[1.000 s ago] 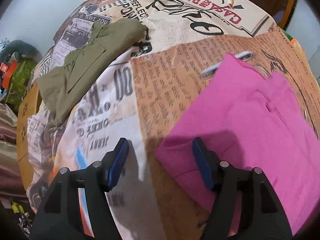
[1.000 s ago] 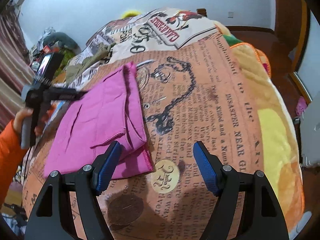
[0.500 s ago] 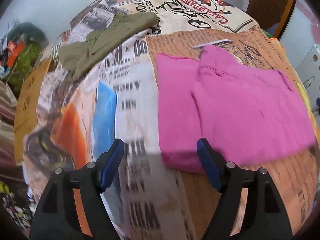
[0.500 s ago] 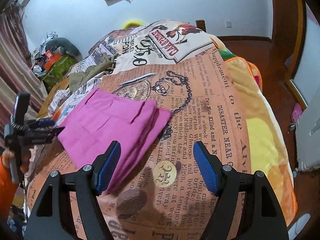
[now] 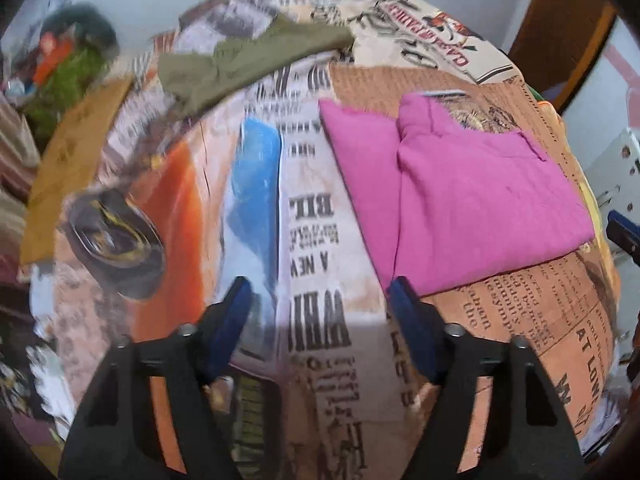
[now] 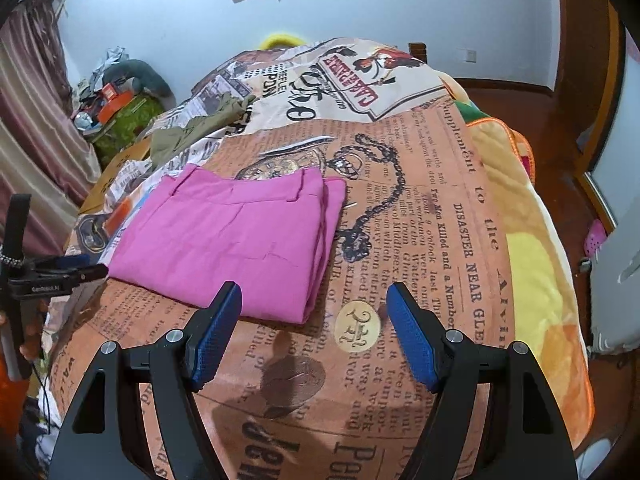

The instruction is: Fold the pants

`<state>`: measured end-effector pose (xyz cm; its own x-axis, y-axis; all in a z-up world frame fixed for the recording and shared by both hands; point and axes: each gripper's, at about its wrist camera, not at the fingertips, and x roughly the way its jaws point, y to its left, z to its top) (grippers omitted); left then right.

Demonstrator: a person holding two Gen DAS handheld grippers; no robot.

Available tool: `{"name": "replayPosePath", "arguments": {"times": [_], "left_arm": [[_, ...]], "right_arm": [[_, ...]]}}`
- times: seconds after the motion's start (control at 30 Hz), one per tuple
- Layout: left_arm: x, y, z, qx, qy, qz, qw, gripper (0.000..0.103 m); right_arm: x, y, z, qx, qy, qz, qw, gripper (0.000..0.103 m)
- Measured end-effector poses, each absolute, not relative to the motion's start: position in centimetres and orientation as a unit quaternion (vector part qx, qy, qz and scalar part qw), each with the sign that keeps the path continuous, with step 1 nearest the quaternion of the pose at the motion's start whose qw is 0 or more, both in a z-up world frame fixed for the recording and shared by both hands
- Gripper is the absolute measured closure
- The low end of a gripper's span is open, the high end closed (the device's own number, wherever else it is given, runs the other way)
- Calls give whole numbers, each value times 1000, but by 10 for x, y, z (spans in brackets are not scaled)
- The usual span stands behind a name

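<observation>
The pink pants (image 6: pixel 236 236) lie folded into a flat rectangle on the newspaper-print bedspread (image 6: pixel 432 240). They also show in the left wrist view (image 5: pixel 472 196), ahead and to the right. My left gripper (image 5: pixel 320 300) is open and empty, held back from the pants' near corner. It also shows at the left edge of the right wrist view (image 6: pixel 86 270). My right gripper (image 6: pixel 314 308) is open and empty, just in front of the pants' near edge. Its blue tip shows at the right edge of the left wrist view (image 5: pixel 622 232).
Olive green pants (image 5: pixel 248 60) lie crumpled at the far left of the bed, also in the right wrist view (image 6: pixel 196 128). A pile of clutter (image 6: pixel 116 100) stands by the curtain at the left. The bed's right edge (image 6: pixel 560 264) drops to a wooden floor.
Both grippers have pulled back from the pink pants, which now lie folded and released. The left view has swung further left and back.
</observation>
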<state>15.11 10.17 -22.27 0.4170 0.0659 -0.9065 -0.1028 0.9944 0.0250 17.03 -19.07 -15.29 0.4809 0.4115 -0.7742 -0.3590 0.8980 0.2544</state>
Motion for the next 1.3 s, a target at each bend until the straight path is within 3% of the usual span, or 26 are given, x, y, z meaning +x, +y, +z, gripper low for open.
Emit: {"name": "replayPosePath", "arguments": {"times": [0.1, 0.17, 0.27, 0.33, 0.4, 0.57, 1.0, 1.17, 1.2, 1.27, 1.3], "left_arm": [[157, 89, -211, -7, 521, 27, 853, 50], [164, 80, -208, -8, 516, 8, 856, 58], [178, 67, -214, -17, 520, -16, 854, 71], [186, 60, -222, -21, 528, -24, 849, 82], [191, 56, -232, -23, 530, -24, 847, 88], [189, 66, -244, -24, 530, 2, 848, 93], [179, 75, -235, -4, 524, 18, 851, 94], [183, 87, -218, -25, 513, 14, 858, 91], [185, 89, -213, -31, 508, 12, 861, 85], [187, 92, -207, -38, 500, 10, 865, 65], [189, 93, -204, -43, 494, 9, 869, 48]], "right_arm": [[173, -186, -153, 35, 456, 238, 857, 32], [177, -181, -154, 37, 458, 249, 852, 37], [184, -173, -160, 36, 466, 264, 844, 52], [191, -167, -167, 28, 476, 270, 837, 75], [193, -163, -173, 12, 484, 267, 833, 87], [192, -161, -187, -10, 488, 269, 830, 92], [195, -174, -185, 0, 503, 250, 827, 94], [202, -180, -171, 11, 500, 241, 832, 85], [203, -180, -168, 13, 497, 240, 834, 79], [206, -180, -161, 16, 487, 241, 839, 65], [207, -180, -158, 15, 482, 242, 842, 57]]}}
